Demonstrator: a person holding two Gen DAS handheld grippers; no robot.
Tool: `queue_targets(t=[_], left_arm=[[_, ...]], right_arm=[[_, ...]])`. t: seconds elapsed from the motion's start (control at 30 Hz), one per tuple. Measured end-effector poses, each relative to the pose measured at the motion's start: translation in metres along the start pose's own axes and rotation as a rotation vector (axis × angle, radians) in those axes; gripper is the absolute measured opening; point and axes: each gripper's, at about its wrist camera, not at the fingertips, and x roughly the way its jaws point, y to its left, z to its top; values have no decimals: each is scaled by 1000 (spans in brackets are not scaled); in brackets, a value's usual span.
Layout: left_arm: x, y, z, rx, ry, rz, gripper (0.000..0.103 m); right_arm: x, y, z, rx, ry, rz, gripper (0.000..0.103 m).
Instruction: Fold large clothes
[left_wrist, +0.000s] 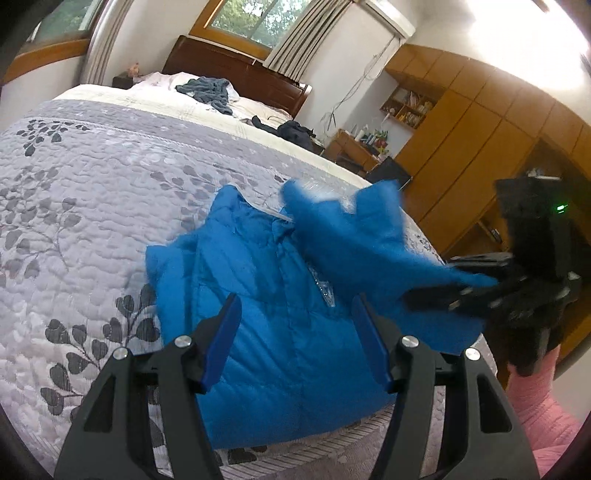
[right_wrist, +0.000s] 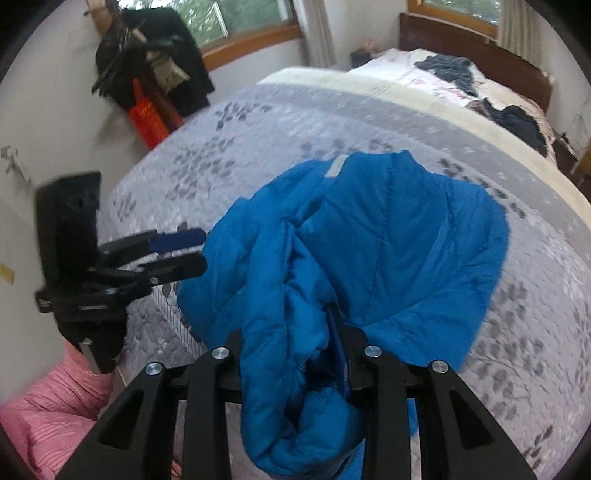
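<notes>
A blue puffer jacket (left_wrist: 266, 258) lies on the grey leaf-patterned quilt (left_wrist: 92, 203) near the foot edge of the bed. My left gripper (left_wrist: 295, 299) hovers open just above the jacket's lower body, with nothing between its blue pads. My right gripper (left_wrist: 424, 295) is shut on the jacket's right side and holds that part lifted and blurred above the rest. In the right wrist view, bunched jacket fabric (right_wrist: 406, 240) is pinched in the right gripper (right_wrist: 317, 332) and hides one finger. There the left gripper (right_wrist: 203, 250) shows at the left, beside the jacket's edge.
Dark clothes (left_wrist: 207, 90) lie crumpled near the headboard, and another dark pile (left_wrist: 295, 133) sits by the bed's far right side. Wooden wardrobes (left_wrist: 480, 129) stand to the right. A rack of dark coats (right_wrist: 147, 66) with a red bag (right_wrist: 147, 122) stands by the wall. A pink sleeve (right_wrist: 55, 413) is behind the left gripper.
</notes>
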Motion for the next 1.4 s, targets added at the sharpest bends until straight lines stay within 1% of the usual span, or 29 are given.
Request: queue_targets(t=[0.1,0.17,0.33,0.43,0.5,0.57,0.67,0.8,0.83,0.87,0.93,0.97,1.03,1.1,1.2,1.3,1.4], left_arm=[[-4,4,2,-15,-5,-14,62],[-6,8,3,-27,-9,-24,62],[2,19,7,-83,13,-63,62],[13,24,13,-119,40,-94,62],[20,23,16,-127,57,-110,62],[25,21,20,-124,68,-120,62],[33,19,27,-121,81,-132,63],[51,27,34,-157,111,-149,64],[55,30,34,-176,120,-164,64],[58,33,33,-190,125,-180,64],[65,39,32,-225,134,-217,64],[68,41,32,-235,137,-225,64],[77,43,32,-249,144,-240,64],[82,42,33,-244,143,-242,65],[90,38,37,-228,145,-260,66],[102,32,42,-217,166,-267,67],[113,24,44,-193,186,-238,71]], right_arm=[[22,10,3,-20,40,15,35],[34,15,4,-31,55,22,38],[53,17,0,-43,58,36,43],[53,17,0,-44,49,52,46],[45,16,-1,-40,34,58,49],[32,16,-3,-29,12,77,56],[1,11,-5,-12,-39,136,61],[-37,-11,-9,53,-108,215,61],[-43,-18,-10,68,-126,206,61],[-51,-30,-13,95,-149,161,61],[-54,-49,-17,144,-162,102,62],[-52,-64,-21,182,-161,70,62],[-44,-81,-28,223,-143,36,62],[-32,-90,-34,247,-121,39,62],[-12,-92,-43,261,-89,97,62],[2,-83,-45,229,-96,91,64],[5,-74,-43,196,-107,89,64]])
